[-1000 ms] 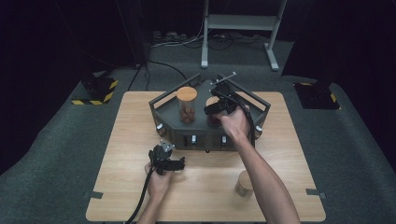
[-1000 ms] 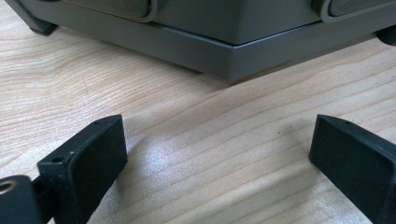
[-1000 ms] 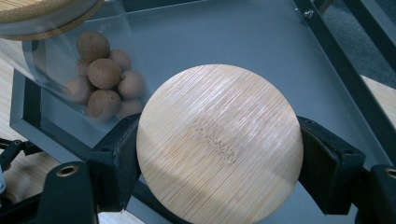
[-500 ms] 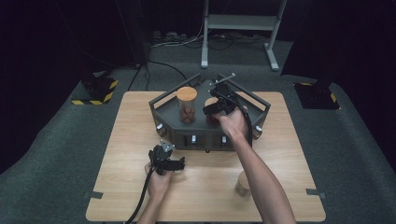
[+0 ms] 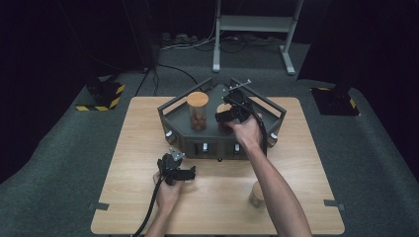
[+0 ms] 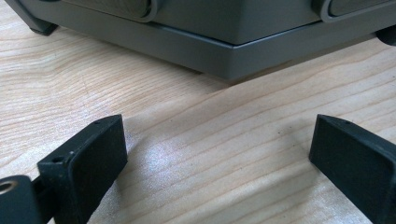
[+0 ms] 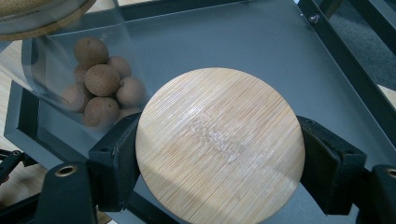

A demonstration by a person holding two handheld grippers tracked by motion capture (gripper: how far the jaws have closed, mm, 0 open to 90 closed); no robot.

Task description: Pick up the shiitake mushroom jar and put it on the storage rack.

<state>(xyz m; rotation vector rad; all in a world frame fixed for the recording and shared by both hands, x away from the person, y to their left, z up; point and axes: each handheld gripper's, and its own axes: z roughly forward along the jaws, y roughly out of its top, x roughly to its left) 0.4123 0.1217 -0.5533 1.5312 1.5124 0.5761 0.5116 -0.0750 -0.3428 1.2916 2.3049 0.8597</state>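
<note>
Nothing has shifted since a second ago, except that my right tongs (image 7: 219,154) have just been easing open a touch; their jaws still flank the round lid (image 7: 219,147) in the tray (image 5: 267,106), contact unclear. My left tongs (image 6: 215,154) gape wide and empty over the wooden desk (image 5: 128,148). Grey carpet and dark walls surround it. The nut jar (image 7: 93,84) is cut off at the frame's edge.
</note>
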